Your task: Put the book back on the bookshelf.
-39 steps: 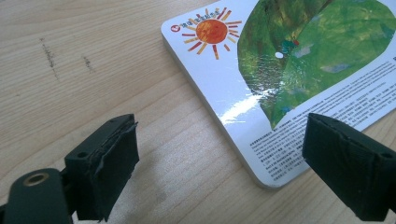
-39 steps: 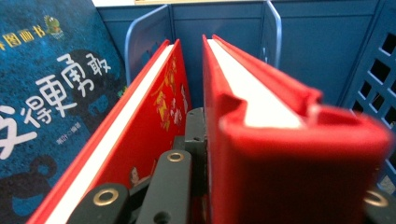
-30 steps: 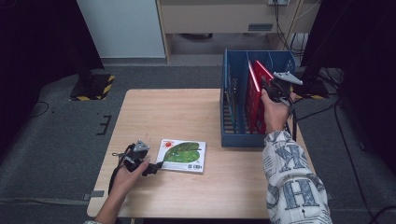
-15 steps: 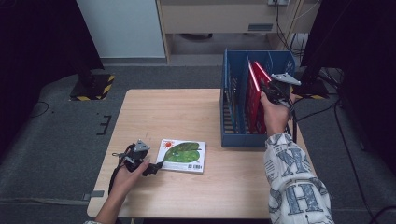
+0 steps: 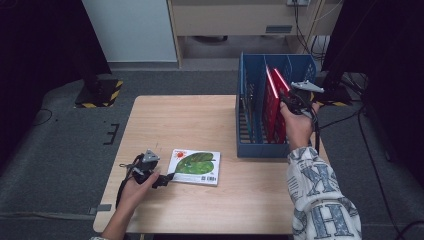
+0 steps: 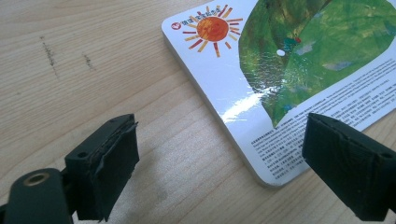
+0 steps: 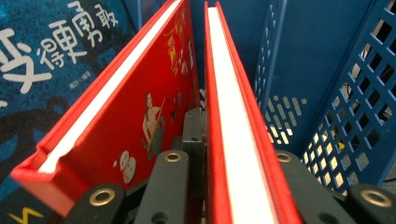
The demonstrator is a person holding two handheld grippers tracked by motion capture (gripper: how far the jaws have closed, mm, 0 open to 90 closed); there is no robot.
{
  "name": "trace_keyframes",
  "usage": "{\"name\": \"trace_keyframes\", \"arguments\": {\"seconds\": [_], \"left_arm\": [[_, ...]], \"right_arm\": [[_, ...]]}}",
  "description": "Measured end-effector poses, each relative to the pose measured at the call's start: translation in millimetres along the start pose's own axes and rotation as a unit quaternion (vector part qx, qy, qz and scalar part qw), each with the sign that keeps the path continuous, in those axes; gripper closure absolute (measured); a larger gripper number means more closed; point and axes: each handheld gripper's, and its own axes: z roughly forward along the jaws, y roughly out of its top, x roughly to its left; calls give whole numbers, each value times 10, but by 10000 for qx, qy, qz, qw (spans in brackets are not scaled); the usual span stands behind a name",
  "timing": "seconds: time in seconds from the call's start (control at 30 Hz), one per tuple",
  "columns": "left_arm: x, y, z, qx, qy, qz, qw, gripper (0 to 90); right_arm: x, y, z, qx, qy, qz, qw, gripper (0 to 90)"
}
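Nothing much has shifted since a second ago; both hands sit where they were. Over at the left, the left gripper (image 5: pixel 167 178) rests low on the wooden worktop (image 5: pixel 200 120), its fingers (image 6: pixel 109 163) wide apart astride the corner of a flat picture book (image 5: pixel 195 166) with a green leaf and orange sun. Rightward, the right gripper (image 5: pixel 286 102) has its fingers clamped on an upright red book (image 7: pixel 233 116), standing in the blue file rack (image 5: pixel 245 105) beside another red book (image 7: pixel 135 107).
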Motion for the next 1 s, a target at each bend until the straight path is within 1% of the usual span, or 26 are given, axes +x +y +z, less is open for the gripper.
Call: {"name": "trace_keyframes", "arguments": {"seconds": [0.17, 0.23, 0.33, 0.47, 0.53, 0.57, 0.8, 1.0], "left_arm": [[-4, 4, -2, 15, -2, 8, 10000, 102], [0, 7, -5, -14, 8, 27, 10000, 102], [1, 10, -10, -23, 2, 9, 10000, 102], [-2, 14, -9, -12, 7, 20, 10000, 102], [-1, 13, -10, -22, -1, 12, 10000, 102], [1, 12, -11, -18, 0, 11, 10000, 102], [1, 14, -12, -26, 1, 8, 10000, 102], [1, 13, -11, -18, 12, 13, 10000, 102]], "right_arm": [[-3, -6, -39, 50, 44, -14, 10000, 765], [-2, -12, -57, 75, 62, -88, 9999, 761], [2, 4, -97, 84, 101, -67, 9999, 756], [12, 23, -150, 138, 162, -127, 9997, 743], [2, 29, -166, 125, 204, -99, 9997, 740], [-7, 38, -178, 108, 259, -82, 9996, 732], [4, 154, -234, 111, 304, -152, 9994, 724], [10, 202, -226, 217, 305, -212, 9991, 733]]}}
